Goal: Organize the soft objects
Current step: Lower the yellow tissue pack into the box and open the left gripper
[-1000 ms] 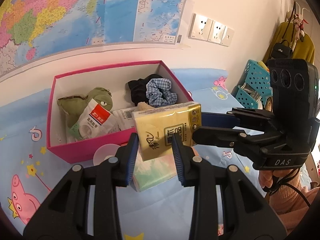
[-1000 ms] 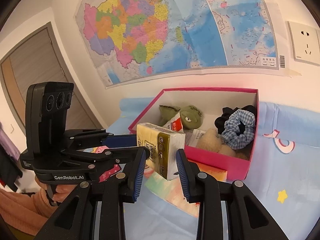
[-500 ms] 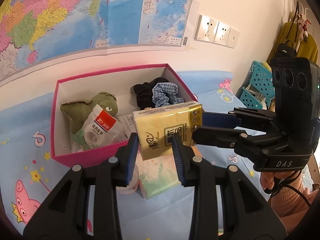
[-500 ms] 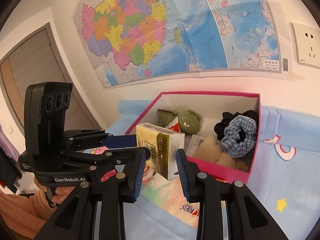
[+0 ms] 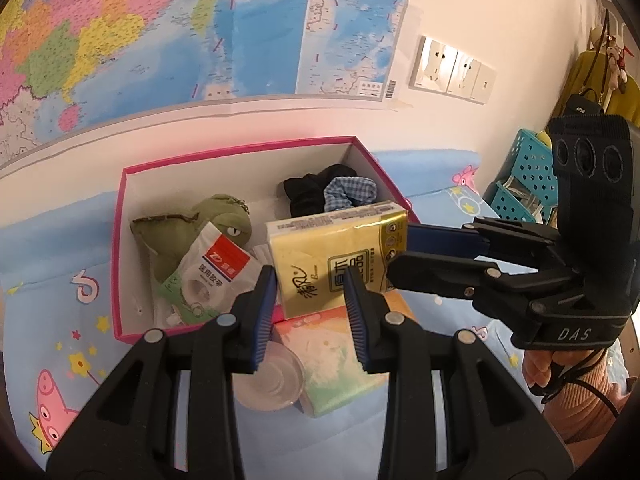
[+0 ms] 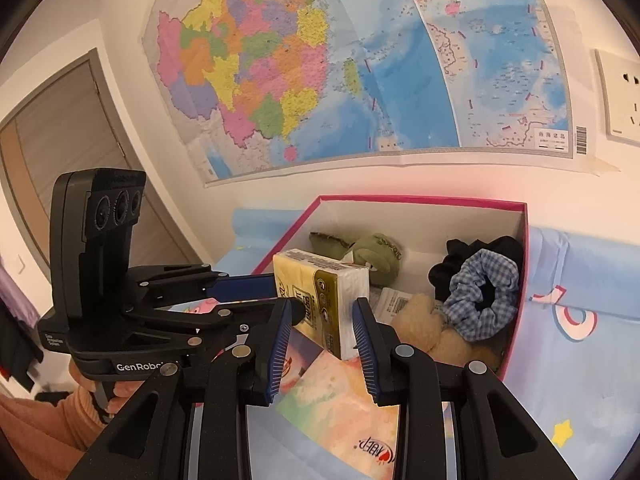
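We see the yellow tissue pack [image 5: 336,256] held above the near edge of the pink box [image 5: 120,248], left claw [image 5: 310,312] clenched on one end, right claw [image 6: 320,336] clenched on the other. Plush dinosaur [image 5: 188,232] and checked scrunchie [image 6: 480,296] lie inside the box.

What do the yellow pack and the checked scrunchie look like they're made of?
Yellow pack: probably soft tissues in thin glossy plastic film; the wrap shines and wrinkles, and white tissue shows at its end in the right wrist view. Checked scrunchie: woven matte fabric, likely cotton, going by its gathered blue-and-white check folds.
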`<state>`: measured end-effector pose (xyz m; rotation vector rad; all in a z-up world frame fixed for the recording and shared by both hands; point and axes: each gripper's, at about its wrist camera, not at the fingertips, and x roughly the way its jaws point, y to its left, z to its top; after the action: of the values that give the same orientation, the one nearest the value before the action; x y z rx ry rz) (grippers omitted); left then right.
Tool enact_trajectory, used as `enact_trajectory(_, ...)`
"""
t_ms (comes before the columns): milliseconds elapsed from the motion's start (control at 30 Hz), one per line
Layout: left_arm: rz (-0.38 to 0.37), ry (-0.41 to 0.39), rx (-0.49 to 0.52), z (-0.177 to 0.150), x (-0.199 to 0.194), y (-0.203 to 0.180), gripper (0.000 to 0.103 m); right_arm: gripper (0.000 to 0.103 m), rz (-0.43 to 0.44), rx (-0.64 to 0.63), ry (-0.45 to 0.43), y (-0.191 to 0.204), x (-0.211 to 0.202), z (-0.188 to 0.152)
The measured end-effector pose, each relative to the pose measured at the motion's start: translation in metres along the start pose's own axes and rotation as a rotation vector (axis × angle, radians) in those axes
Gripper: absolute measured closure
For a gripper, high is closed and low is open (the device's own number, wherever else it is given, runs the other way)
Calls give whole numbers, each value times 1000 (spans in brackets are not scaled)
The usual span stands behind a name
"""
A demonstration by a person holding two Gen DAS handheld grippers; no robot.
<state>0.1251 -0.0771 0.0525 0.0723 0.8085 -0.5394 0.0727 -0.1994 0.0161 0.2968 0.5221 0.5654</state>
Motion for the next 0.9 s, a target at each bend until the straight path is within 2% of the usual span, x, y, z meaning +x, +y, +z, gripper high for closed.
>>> enact_trajectory(900, 29, 57, -22, 14, 34, 19, 67, 70, 2, 52, 34, -17, 30, 12)
